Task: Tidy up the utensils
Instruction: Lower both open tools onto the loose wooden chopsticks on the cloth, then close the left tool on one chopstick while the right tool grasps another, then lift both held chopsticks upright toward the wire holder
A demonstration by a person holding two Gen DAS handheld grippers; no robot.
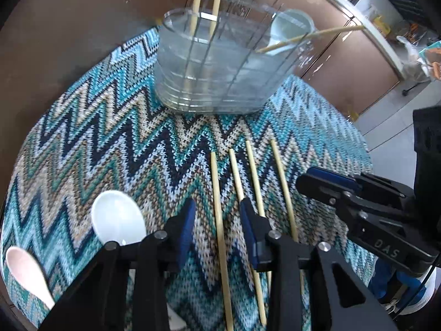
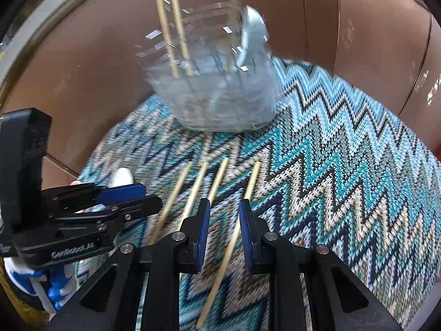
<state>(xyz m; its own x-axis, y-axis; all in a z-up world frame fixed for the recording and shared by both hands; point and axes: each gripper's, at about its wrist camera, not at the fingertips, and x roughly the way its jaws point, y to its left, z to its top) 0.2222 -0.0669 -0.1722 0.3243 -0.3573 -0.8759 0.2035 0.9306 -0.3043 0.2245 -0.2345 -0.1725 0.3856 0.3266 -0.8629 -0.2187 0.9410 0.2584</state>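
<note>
We find three chopsticks and one spoon already in the clear holder. Four chopsticks and two spoons remain on the mat. Left gripper and right gripper both stand apart, each straddling one chopstick, unclamped.

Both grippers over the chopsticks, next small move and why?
Probably lower the left gripper and shut on the leftmost chopstick: its open jaws already straddle it. Four lie loose on the mat; the holder has three. The right gripper, also open, straddles the rightmost.
</note>
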